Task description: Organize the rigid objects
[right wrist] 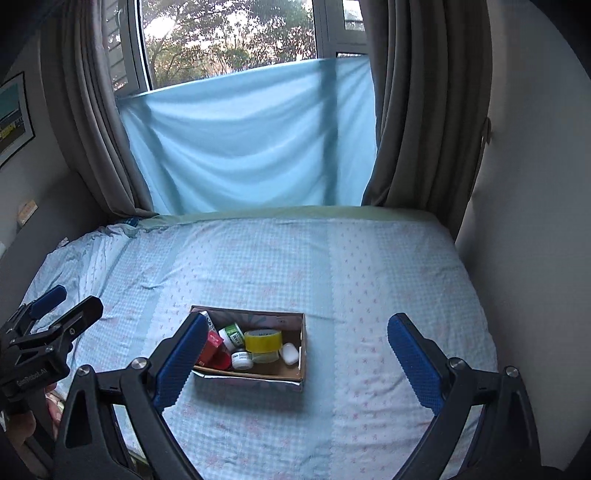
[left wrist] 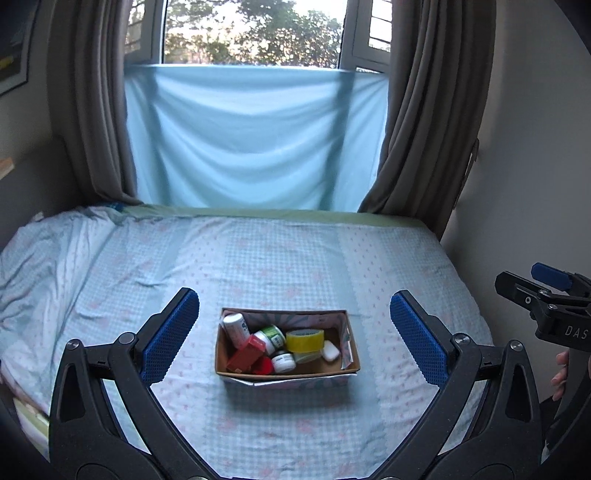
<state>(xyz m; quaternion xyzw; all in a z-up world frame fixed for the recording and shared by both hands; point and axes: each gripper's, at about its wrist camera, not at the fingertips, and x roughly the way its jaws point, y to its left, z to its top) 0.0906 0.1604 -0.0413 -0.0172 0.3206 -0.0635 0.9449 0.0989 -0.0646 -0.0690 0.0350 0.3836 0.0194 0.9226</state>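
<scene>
Both claws (left wrist: 295, 321) (right wrist: 297, 345) wide, seemingly empty.

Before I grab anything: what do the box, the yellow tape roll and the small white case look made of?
Box: brown cardboard inside, with patterned paper outside, going by its folded edges.
Yellow tape roll: glossy plastic film, slightly see-through.
White case: smooth hard plastic, probably; rounded corners and a soft sheen.

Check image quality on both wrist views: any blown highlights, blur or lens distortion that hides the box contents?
Left wrist: window sky blown out, room dim and bluish, fisheye bends the curtains; box contents readable. Right wrist: same backlight and tilt, and the right gripper has one finger covering the box's left end.
</scene>
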